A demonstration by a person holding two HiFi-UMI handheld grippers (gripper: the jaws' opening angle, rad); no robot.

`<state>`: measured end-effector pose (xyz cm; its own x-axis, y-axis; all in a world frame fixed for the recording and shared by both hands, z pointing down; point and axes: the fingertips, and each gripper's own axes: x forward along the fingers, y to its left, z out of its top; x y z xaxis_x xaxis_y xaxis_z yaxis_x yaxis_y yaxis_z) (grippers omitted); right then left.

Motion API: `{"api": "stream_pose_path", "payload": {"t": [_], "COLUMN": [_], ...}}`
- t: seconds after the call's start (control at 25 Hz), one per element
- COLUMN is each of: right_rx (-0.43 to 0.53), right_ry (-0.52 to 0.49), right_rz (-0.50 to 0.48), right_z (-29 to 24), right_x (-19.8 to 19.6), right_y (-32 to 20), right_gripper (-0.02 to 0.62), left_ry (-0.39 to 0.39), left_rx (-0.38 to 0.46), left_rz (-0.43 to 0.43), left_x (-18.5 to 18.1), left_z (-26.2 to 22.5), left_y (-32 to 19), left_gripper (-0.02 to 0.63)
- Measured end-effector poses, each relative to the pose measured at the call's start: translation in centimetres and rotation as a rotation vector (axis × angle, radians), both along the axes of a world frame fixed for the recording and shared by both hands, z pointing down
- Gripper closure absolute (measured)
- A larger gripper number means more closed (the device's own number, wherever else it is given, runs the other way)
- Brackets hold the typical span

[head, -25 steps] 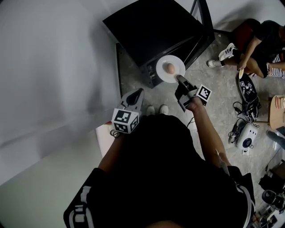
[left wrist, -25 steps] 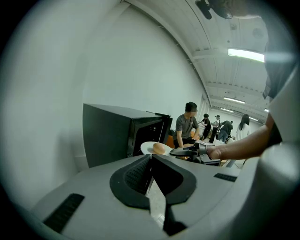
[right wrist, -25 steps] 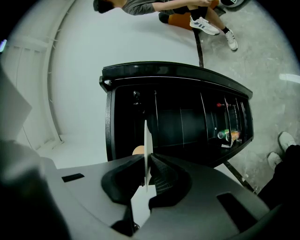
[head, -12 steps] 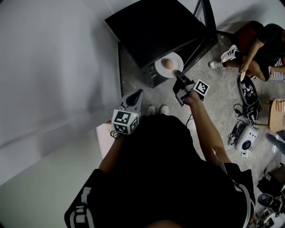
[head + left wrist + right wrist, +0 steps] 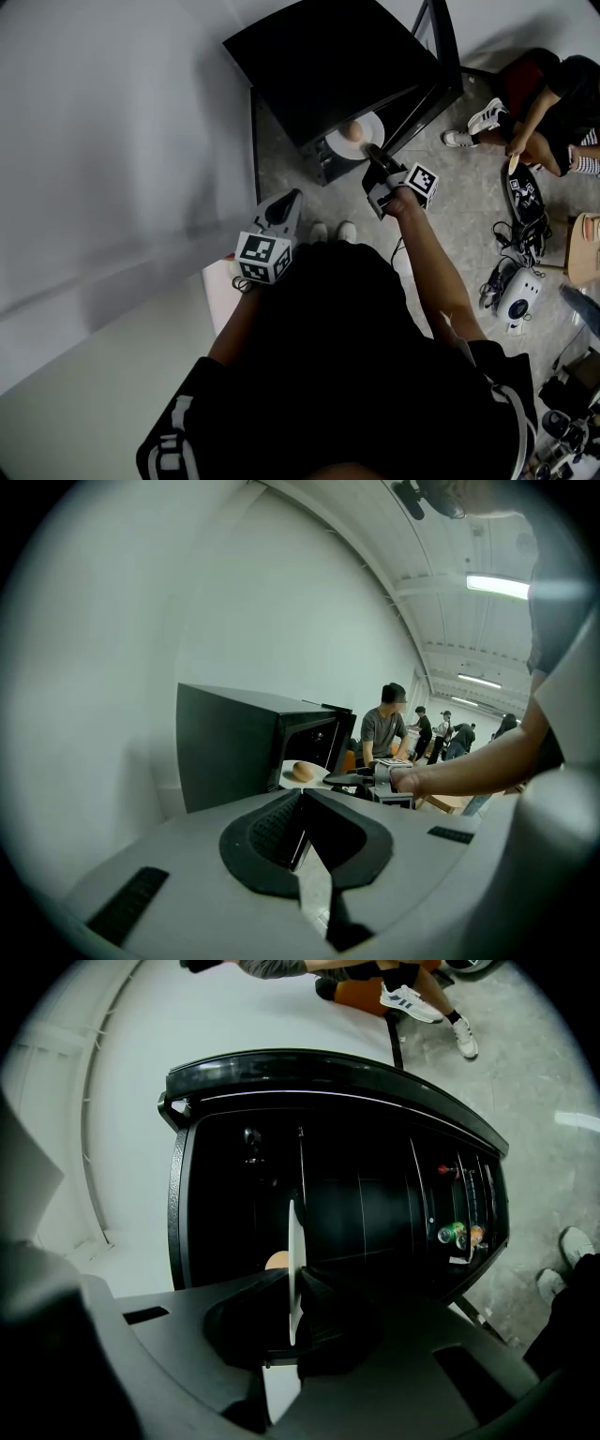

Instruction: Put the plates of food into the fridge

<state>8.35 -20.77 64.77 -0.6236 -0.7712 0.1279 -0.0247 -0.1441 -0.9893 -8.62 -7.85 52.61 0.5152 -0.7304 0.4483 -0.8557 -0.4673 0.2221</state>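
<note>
At fridge mouth, floor level: black fridge [image 5: 328,66] stands on the grey floor [image 5: 450,206] against a white wall [image 5: 112,141]. Its door [image 5: 433,56] is swung open on the right of the head view.

Right gripper [image 5: 374,153]: jaws closed on the near rim of a white plate [image 5: 373,129]. In the right gripper view the plate is seen edge-on, a thin white line pinched between the two dark pads.
- Plate is level in the head view and carried in the air at the opening.
- Its far part is hidden under the fridge's top edge; the near part is outside.
- Cannot tell whether it touches a shelf.

Food [image 5: 352,133]: one round tan piece near the plate's middle. Egg or bun, cannot tell.

Fridge inside: dark, with thin shelf lines visible. The door rack holds small cans [image 5: 457,1233], green and orange.

Left gripper [image 5: 292,195]: held close to the body, near the wall and well apart from the fridge. Jaws together at the tips, with nothing between them. It points toward the fridge; its own view shows the plate and the other gripper ahead.

Background: a seated person [image 5: 553,103] on the far right. The wearer's white shoes [image 5: 333,231] are on the floor, below the grippers in the head view.
</note>
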Motion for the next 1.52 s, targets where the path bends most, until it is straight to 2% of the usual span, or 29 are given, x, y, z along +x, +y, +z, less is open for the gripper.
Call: {"api": "stream_pose_path", "payload": {"t": [1.52], "right_rx": [-0.019], "right_ry": [0.026], "right_rz": [-0.001], "right_z": [1.1], "right_x": [-2.0], "right_y": [-4.8], "right_gripper": [0.552], "left_ry": [0.002], "left_rx": [-0.016], "left_rz": [-0.074], "left_x": [-2.1], "left_z": [0.0], "left_y": [-0.7], "left_gripper": [0.583]}}
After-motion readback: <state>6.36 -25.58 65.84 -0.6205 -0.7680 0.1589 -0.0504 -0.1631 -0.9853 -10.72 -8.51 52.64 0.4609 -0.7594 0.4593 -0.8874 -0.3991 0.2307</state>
